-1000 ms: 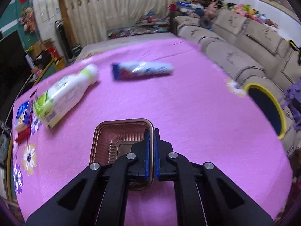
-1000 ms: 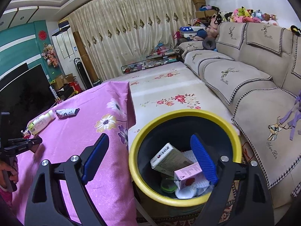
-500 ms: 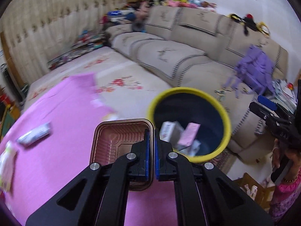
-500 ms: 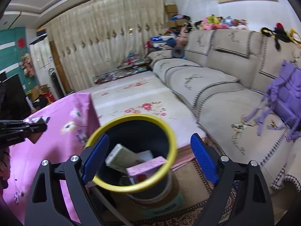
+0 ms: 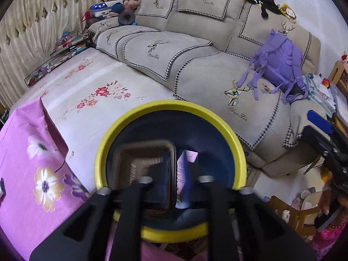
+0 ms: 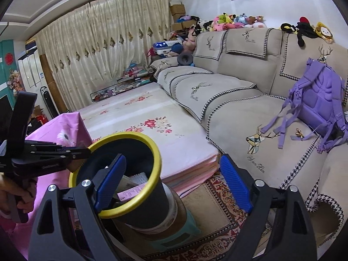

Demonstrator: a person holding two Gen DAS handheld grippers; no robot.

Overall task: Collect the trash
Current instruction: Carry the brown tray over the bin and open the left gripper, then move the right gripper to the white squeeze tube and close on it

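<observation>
In the left wrist view my left gripper (image 5: 174,187) is open just above the yellow-rimmed black bin (image 5: 169,106). The brown plastic tray (image 5: 141,158), blurred, is inside the bin mouth in front of the left finger, clear of the jaws. A pink carton (image 5: 184,167) lies in the bin. In the right wrist view my right gripper (image 6: 174,182) is open and empty, beside the bin (image 6: 139,137). The left gripper (image 6: 43,154) shows at the bin's left rim. Cartons lie inside the bin (image 6: 130,191).
The pink flowered tablecloth (image 5: 32,174) hangs at the left of the bin. A beige sofa (image 5: 195,54) with a purple backpack (image 5: 280,63) is behind. A floral mat (image 6: 141,117) and a patterned rug (image 6: 217,213) cover the floor. The bin stands on a green stool (image 6: 174,239).
My left gripper swung from the table to over the bin, opened, and let go of the brown tray, which now drops into the bin. My right gripper drew back to the right.
</observation>
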